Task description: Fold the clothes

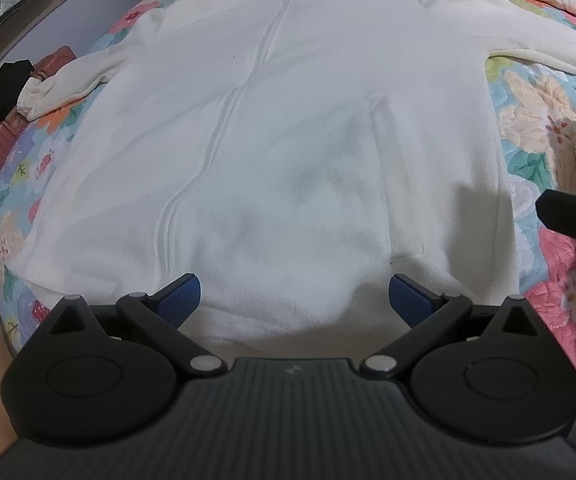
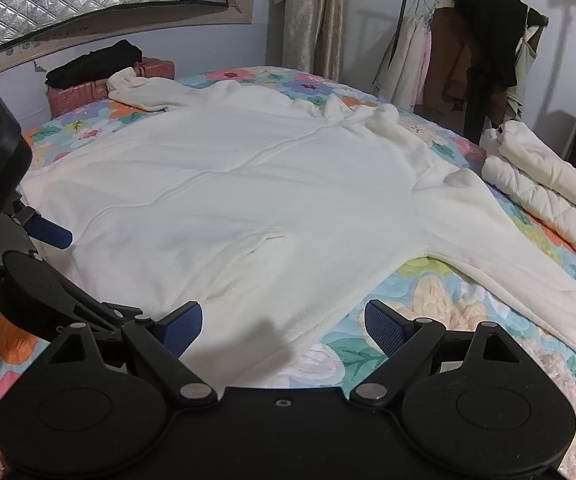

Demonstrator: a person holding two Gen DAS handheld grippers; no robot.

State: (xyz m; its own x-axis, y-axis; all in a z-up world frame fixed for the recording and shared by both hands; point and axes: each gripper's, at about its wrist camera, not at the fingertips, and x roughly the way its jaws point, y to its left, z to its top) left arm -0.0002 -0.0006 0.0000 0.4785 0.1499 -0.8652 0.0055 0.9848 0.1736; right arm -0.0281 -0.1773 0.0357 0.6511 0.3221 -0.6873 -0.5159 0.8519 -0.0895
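Two open tools (image 1: pixel 295 298) (image 2: pixel 284 326), one fleece jacket (image 1: pixel 288 140).

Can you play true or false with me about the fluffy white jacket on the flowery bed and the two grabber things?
1. The white jacket lies spread flat with its zipper side up. True.
2. The left gripper is squeezing the jacket's hem. False: its jaws stand wide open, holding nothing.
3. The right gripper is open too. True.
4. Both sleeves are already folded over the jacket's front. False: the sleeves stick out to the sides on the floral bedspread.
5. A folded quilted cream garment lies on the bed beside the jacket. True.
6. The clothes rack by the wall is bare. False: clothes hang on it.
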